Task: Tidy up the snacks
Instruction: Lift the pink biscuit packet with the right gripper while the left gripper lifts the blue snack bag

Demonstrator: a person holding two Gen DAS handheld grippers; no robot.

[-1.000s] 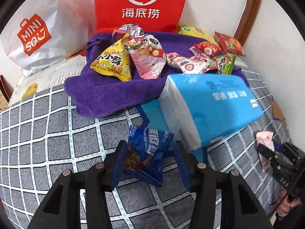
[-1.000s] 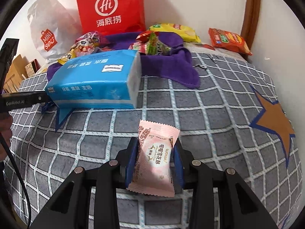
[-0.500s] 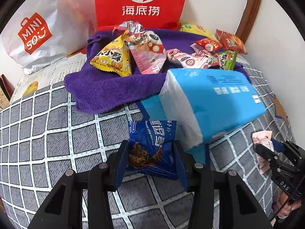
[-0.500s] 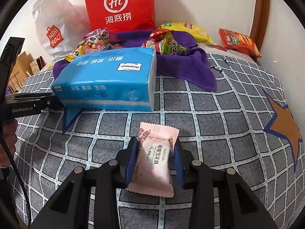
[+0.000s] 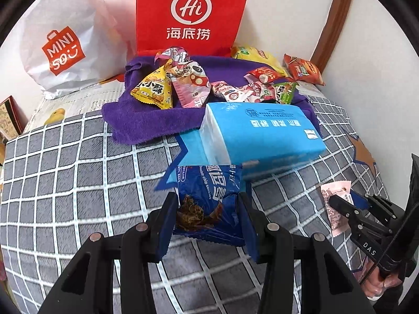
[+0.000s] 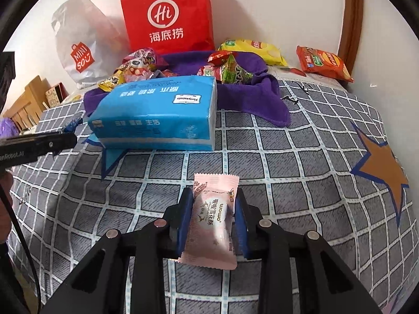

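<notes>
Our left gripper point(image 5: 208, 214) pinches a blue cookie packet point(image 5: 207, 198); our right gripper point(image 6: 212, 217) pinches a pink snack packet point(image 6: 210, 222) above the checked bedcover point(image 6: 301, 162)

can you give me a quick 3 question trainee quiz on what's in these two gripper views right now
1. True or false: the right gripper holds a pink snack packet.
2. What does the left gripper hold: A) a yellow chip bag, B) a blue cookie packet, C) the tissue pack?
3. Fill in: most loose snacks lie on a ____ towel in front of the red paper bag.

Key: 1 true; 2 B; 3 purple.
</notes>
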